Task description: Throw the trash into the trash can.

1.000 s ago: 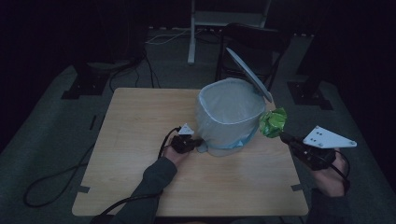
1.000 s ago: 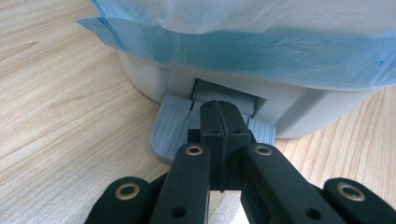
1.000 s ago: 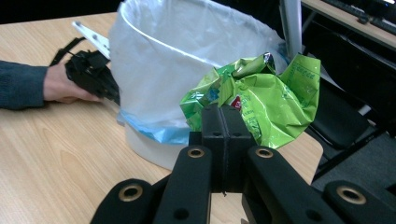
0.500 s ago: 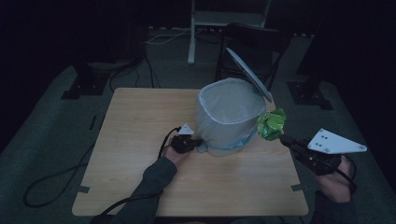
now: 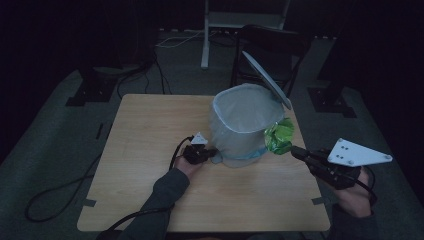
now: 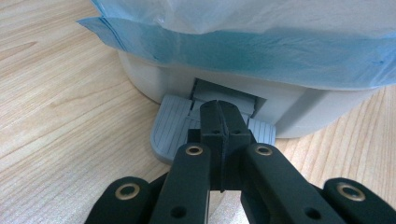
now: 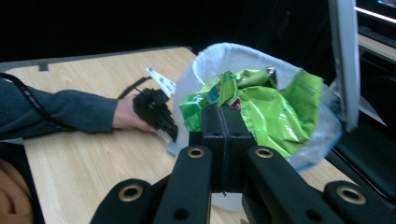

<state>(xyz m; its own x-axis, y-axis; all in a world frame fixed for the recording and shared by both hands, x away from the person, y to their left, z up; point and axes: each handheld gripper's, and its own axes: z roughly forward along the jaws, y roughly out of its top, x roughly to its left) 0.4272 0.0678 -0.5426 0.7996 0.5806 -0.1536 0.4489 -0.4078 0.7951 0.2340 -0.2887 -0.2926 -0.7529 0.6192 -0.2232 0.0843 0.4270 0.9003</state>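
A white pedal bin lined with a pale blue bag stands on the wooden table, its lid raised at the back right. My left gripper is shut with nothing between its jaws. Its closed tips rest on the grey foot pedal at the bin's base. My right gripper is shut on a crumpled green wrapper, held in the air against the bin's right rim. In the right gripper view the wrapper hangs in front of the bin's open mouth.
A dark chair and a white stand are behind the table. Cables trail over the floor at the left. The table's right edge runs under my right gripper.
My right gripper has carried the green wrapper a little to the left, closer to the bin's rim. The left gripper has stayed on the pedal and the lid has stayed up.
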